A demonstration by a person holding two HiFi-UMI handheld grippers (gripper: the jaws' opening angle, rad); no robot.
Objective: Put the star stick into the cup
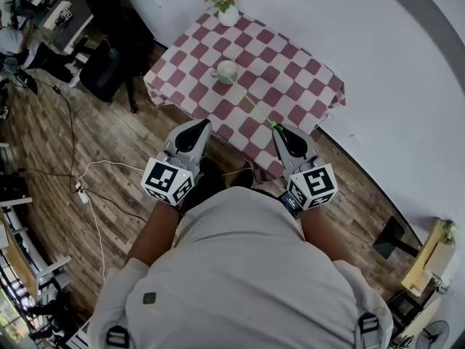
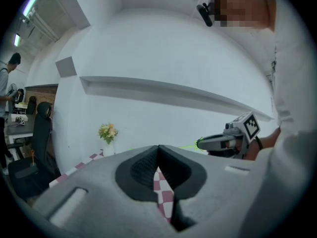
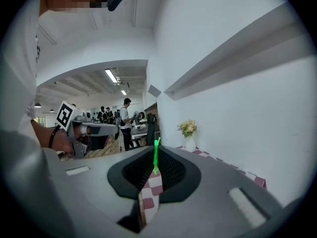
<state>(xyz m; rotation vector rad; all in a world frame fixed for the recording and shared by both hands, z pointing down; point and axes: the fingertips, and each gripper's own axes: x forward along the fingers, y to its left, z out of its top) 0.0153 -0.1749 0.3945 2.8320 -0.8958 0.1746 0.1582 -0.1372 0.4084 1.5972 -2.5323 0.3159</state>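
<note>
The green star stick (image 3: 156,155) is pinched upright between the tips of the right gripper (image 3: 155,151), whose fingers are closed on its lower end, so that most of the thin stick rises above them. In the head view this gripper hangs over the near edge of the counter (image 1: 290,86), which is covered in a red-and-white checked cloth.

The cup (image 1: 227,71), pale with a handle, stands near the middle of the counter. It is well apart from the stick and further from the person.

The left gripper (image 1: 197,126) is held beside the right one, near the same edge. Its fingers are pressed together at the tips and hold nothing.

A white vase of flowers (image 1: 228,9) stands at the far edge of the counter by the wall, beyond the cup. A dark chair (image 1: 102,71) stands on the wood floor (image 1: 109,144) to the counter's left. A white cable (image 1: 94,217) trails across the boards. People stand at desks in the room behind.
</note>
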